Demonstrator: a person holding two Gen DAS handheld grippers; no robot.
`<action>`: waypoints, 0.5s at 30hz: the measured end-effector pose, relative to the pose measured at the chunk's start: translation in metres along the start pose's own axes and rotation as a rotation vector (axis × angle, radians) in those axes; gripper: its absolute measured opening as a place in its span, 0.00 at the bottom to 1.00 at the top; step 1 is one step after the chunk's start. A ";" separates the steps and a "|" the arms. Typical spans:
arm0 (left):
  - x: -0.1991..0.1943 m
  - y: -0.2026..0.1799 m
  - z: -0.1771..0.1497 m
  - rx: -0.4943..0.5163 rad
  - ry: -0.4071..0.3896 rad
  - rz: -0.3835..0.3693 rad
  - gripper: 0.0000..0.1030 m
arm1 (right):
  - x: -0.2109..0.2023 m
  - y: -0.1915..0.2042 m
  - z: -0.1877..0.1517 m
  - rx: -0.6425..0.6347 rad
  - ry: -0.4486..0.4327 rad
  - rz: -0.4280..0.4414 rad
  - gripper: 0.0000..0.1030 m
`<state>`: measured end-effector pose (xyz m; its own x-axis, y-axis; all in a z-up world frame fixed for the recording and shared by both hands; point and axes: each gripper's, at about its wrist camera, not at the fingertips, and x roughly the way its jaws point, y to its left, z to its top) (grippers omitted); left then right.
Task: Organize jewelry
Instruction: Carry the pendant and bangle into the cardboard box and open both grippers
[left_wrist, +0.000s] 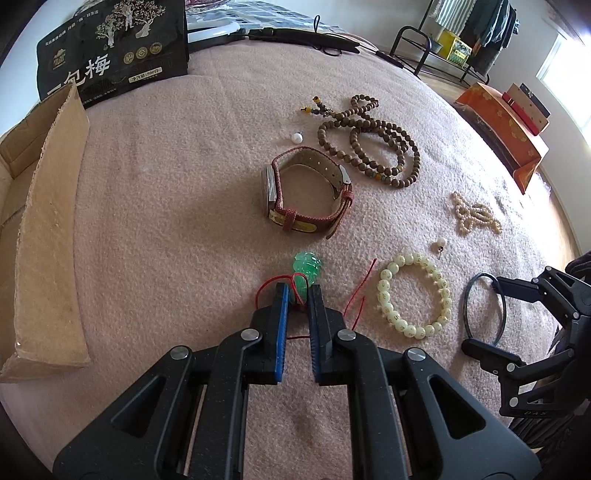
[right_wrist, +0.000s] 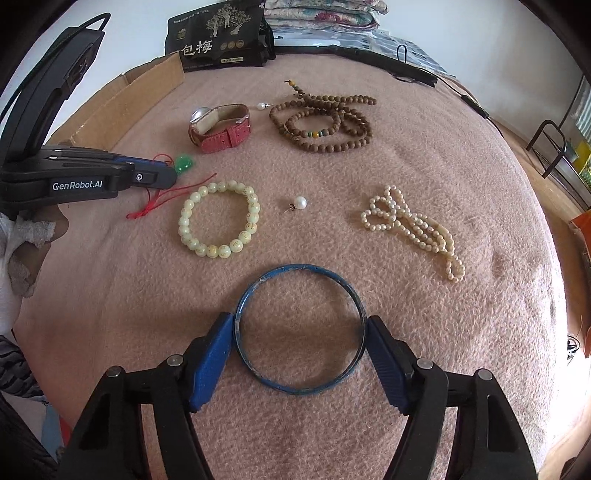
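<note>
While the left gripper (left_wrist: 298, 295) pinches the green pendant (left_wrist: 308, 271) on the blanket (left_wrist: 166, 184), its red cord (left_wrist: 356, 295) may snag; the right gripper (right_wrist: 299, 332) seemingly clamps the blue bangle (right_wrist: 299, 328), which could spring free.

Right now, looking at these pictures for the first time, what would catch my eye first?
Probably the blue bangle, lying on the pink blanket with the right gripper closed against its two sides. To the left, the left gripper pinches a green pendant on a red cord. Behind them lie a red-strapped watch and brown prayer beads.
</note>
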<state>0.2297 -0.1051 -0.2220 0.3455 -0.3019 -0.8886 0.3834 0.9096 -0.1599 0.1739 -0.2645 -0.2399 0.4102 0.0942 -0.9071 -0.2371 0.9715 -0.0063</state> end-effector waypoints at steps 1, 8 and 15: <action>0.001 0.001 0.001 -0.003 0.002 -0.003 0.08 | 0.000 0.000 0.000 0.000 0.000 0.000 0.72; 0.004 0.002 0.010 -0.024 0.006 -0.029 0.32 | 0.000 0.002 0.001 -0.002 0.008 0.003 0.72; 0.009 -0.007 0.011 0.020 -0.012 0.037 0.12 | -0.001 0.001 0.000 -0.004 0.008 0.004 0.71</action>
<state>0.2391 -0.1173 -0.2238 0.3701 -0.2715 -0.8884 0.3871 0.9144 -0.1182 0.1728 -0.2632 -0.2390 0.4022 0.0961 -0.9105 -0.2421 0.9702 -0.0045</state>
